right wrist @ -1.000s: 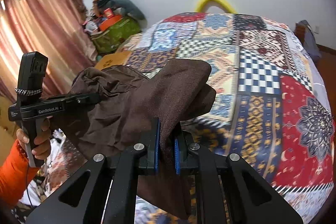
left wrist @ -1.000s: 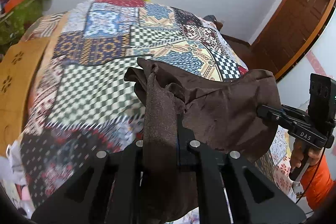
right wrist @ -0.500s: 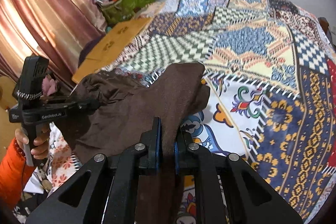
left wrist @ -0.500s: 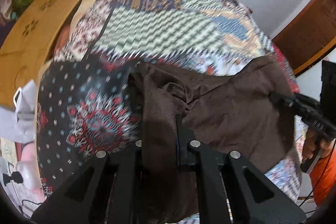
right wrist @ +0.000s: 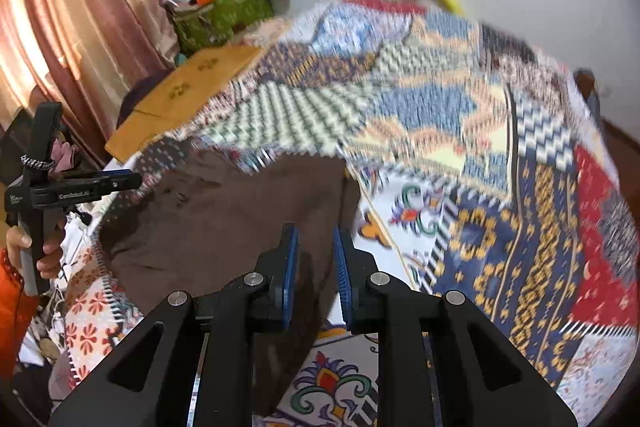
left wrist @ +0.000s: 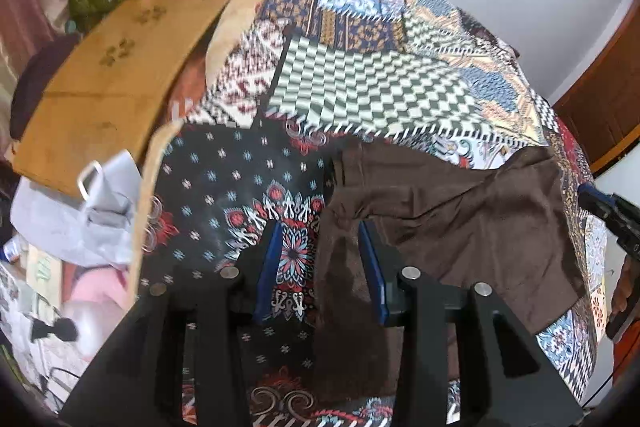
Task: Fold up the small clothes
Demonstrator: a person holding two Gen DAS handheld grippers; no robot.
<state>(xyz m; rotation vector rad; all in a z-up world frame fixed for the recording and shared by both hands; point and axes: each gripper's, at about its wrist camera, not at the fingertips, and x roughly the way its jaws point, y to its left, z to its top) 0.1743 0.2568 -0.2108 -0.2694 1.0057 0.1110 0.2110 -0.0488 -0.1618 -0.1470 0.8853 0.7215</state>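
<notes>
A brown garment [left wrist: 460, 211] lies spread on the patchwork bedspread [left wrist: 360, 91], stretched between my two grippers. My left gripper [left wrist: 319, 263] has its jaws opening; one end of the cloth hangs loose between the blue pads and rests against the right pad [left wrist: 372, 267] only. In the right wrist view the same garment [right wrist: 224, 211] runs down between the jaws of my right gripper [right wrist: 316, 263], which are opening a little with a narrow gap on each side. The left gripper [right wrist: 132, 182] shows at the left, held by a hand [right wrist: 48, 251].
A flat cardboard sheet [left wrist: 108, 75] lies at the bed's left edge, with pale crumpled cloths [left wrist: 80, 219] below it. A green bag [right wrist: 224, 15] and a pink curtain [right wrist: 80, 7] stand behind. A wooden door [left wrist: 600, 99] is at the right.
Both grippers came down toward the bed and the brown garment went from hanging bunched to lying spread on the bedspread. Both pairs of jaws have parted, the left one wider.
</notes>
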